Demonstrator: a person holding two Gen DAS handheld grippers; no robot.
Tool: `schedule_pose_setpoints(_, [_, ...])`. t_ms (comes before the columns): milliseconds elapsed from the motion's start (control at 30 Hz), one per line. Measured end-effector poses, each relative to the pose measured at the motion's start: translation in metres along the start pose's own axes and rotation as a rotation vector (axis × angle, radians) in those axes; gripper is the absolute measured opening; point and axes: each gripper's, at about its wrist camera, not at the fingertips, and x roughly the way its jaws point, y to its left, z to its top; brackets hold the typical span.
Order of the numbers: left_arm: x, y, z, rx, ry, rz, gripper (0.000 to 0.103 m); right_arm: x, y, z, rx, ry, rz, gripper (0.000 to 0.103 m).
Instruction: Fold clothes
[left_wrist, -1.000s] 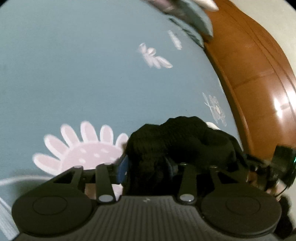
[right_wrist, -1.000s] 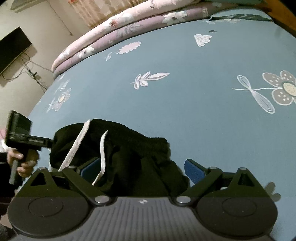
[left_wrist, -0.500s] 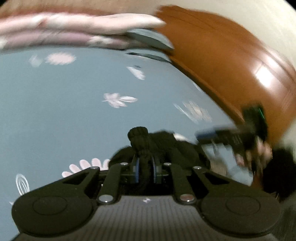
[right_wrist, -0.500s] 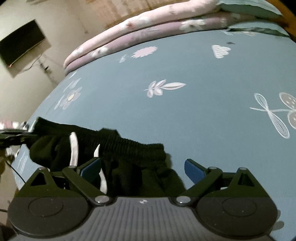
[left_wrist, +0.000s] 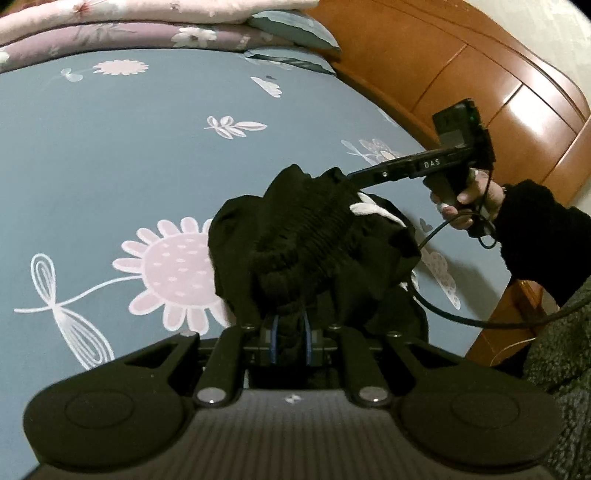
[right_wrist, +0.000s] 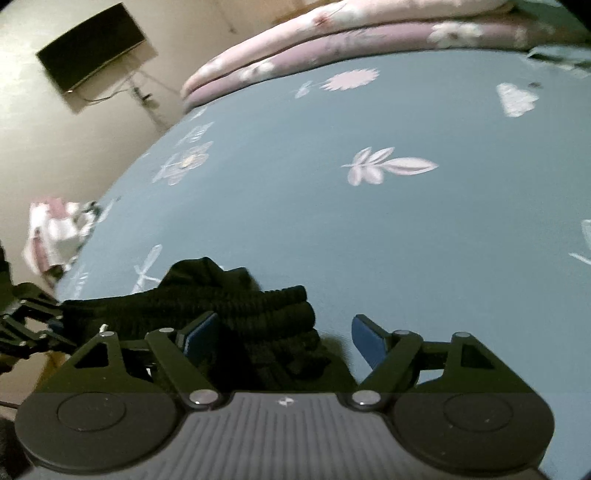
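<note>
left gripper (left_wrist: 290, 334) pinches the bunched black shorts (left_wrist: 310, 240) at lower centre; right gripper (right_wrist: 284, 332) gapes wide, so the waistband may slip loose.

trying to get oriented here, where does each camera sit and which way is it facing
Left wrist: sits on the left gripper, faces across the bed toward the wooden headboard; shows its jaws shut on the black garment, plus the person's right hand.
Right wrist: sits on the right gripper, faces the folded quilts and wall TV; jaws open.
Shared: garment, bed, quilts.
</note>
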Motion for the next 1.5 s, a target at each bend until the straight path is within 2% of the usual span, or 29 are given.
schedule_pose_setpoints(67, [0.002, 0.006, 0.0, -0.027, -0.001, -0.015, 0.011, 0.01, -0.011, 0.002, 0.035, 0.044, 0.077, 0.095])
schedule_pose_setpoints(133, [0.006, 0.009, 0.001, -0.04, 0.001, -0.013, 0.011, 0.016, -0.022, -0.001, 0.097, 0.064, 0.118, 0.095])
schedule_pose_setpoints(233, [0.012, 0.013, 0.002, -0.055, 0.006, -0.007, 0.011, 0.014, -0.024, -0.005, 0.135, 0.069, 0.155, 0.085])
schedule_pose_setpoints(467, [0.026, 0.025, 0.007, -0.069, -0.001, 0.008, 0.017, -0.034, 0.031, -0.01, -0.07, 0.055, 0.121, 0.082])
schedule_pose_setpoints(533, [0.03, 0.03, 0.009, -0.078, -0.021, -0.008, 0.022, -0.046, 0.044, -0.012, -0.118, 0.062, 0.12, 0.082])
schedule_pose_setpoints(600, [0.036, 0.036, 0.011, -0.088, -0.029, -0.033, 0.033, -0.051, 0.049, -0.014, -0.14, 0.08, 0.128, 0.083])
schedule_pose_setpoints(633, [0.04, 0.038, 0.011, -0.091, -0.027, -0.044, 0.041, -0.051, 0.049, -0.016, -0.134, 0.089, 0.127, 0.083])
schedule_pose_setpoints(733, [0.052, 0.045, 0.012, -0.102, -0.018, -0.079, 0.042, -0.046, 0.044, -0.024, -0.11, 0.124, 0.101, 0.083])
schedule_pose_setpoints(833, [0.053, 0.048, 0.011, -0.117, -0.021, -0.068, 0.04, -0.034, 0.031, -0.033, -0.055, 0.147, 0.072, 0.082])
schedule_pose_setpoints(933, [0.053, 0.051, 0.01, -0.132, -0.024, -0.052, 0.043, -0.029, 0.022, -0.04, -0.015, 0.143, 0.063, 0.082])
schedule_pose_setpoints(1033, [0.05, 0.054, 0.008, -0.158, -0.038, -0.041, 0.044, -0.03, 0.017, -0.037, 0.018, 0.108, 0.091, 0.082])
schedule_pose_setpoints(1100, [0.046, 0.057, 0.005, -0.192, -0.052, -0.041, 0.055, -0.031, 0.018, -0.034, 0.018, 0.097, 0.106, 0.082])
schedule_pose_setpoints(1167, [0.047, 0.059, 0.002, -0.214, -0.041, -0.036, 0.058, -0.029, 0.022, -0.033, 0.005, 0.109, 0.109, 0.08])
schedule_pose_setpoints(1233, [0.055, 0.063, -0.002, -0.252, -0.01, -0.049, 0.058, -0.026, 0.027, -0.034, -0.015, 0.129, 0.1, 0.075])
schedule_pose_setpoints(1300, [0.06, 0.065, -0.005, -0.296, 0.009, -0.081, 0.055, -0.022, 0.033, -0.037, -0.041, 0.156, 0.063, 0.063])
schedule_pose_setpoints(1333, [0.061, 0.064, -0.005, -0.298, 0.005, -0.093, 0.046, -0.021, 0.035, -0.038, -0.048, 0.166, 0.035, 0.061])
schedule_pose_setpoints(1367, [0.061, 0.063, -0.005, -0.295, -0.001, -0.105, 0.026, -0.02, 0.037, -0.039, -0.058, 0.174, 0.006, 0.056])
schedule_pose_setpoints(1400, [0.06, 0.062, -0.004, -0.298, -0.001, -0.116, 0.018, -0.021, 0.04, -0.04, -0.066, 0.173, -0.012, 0.053])
schedule_pose_setpoints(1433, [0.059, 0.06, -0.002, -0.294, -0.003, -0.111, 0.016, -0.023, 0.043, -0.041, -0.072, 0.169, -0.026, 0.051])
schedule_pose_setpoints(1500, [0.055, 0.054, 0.004, -0.263, -0.013, -0.073, 0.014, -0.027, 0.051, -0.042, -0.089, 0.16, -0.053, 0.039])
